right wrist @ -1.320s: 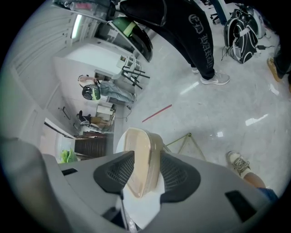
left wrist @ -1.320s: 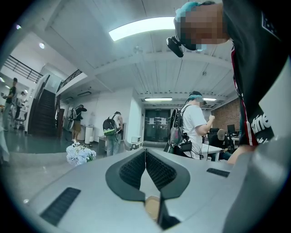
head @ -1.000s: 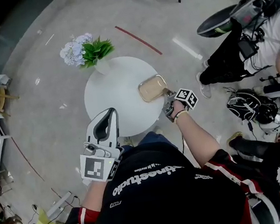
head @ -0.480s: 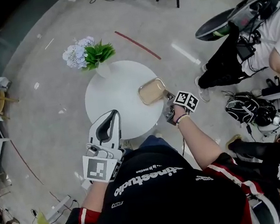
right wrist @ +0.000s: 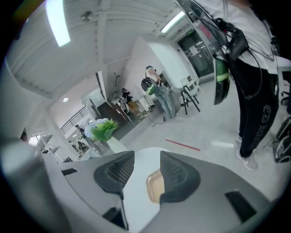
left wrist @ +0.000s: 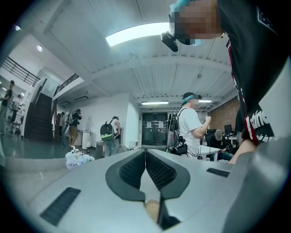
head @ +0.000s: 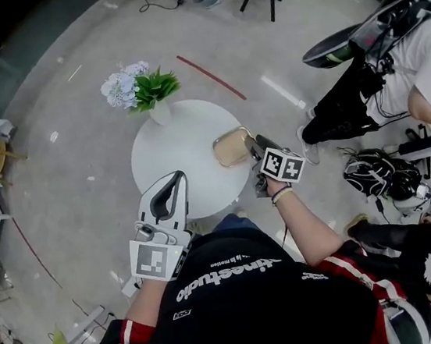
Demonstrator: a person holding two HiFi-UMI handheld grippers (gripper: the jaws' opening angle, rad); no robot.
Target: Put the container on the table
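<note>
Right gripper view, fingers point(right wrist: 179, 175) apart, container point(right wrist: 154, 185) on table point(right wrist: 135, 184) beyond them, left fingers point(left wrist: 129, 170) together.

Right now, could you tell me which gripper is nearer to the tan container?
Right. The right gripper is beside the container, at its right edge, jaws open; the left gripper hangs at the near edge of the table, jaws shut.

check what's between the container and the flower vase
Only bare white table lies between the container and the flower vase, clearest in the head view.
</note>
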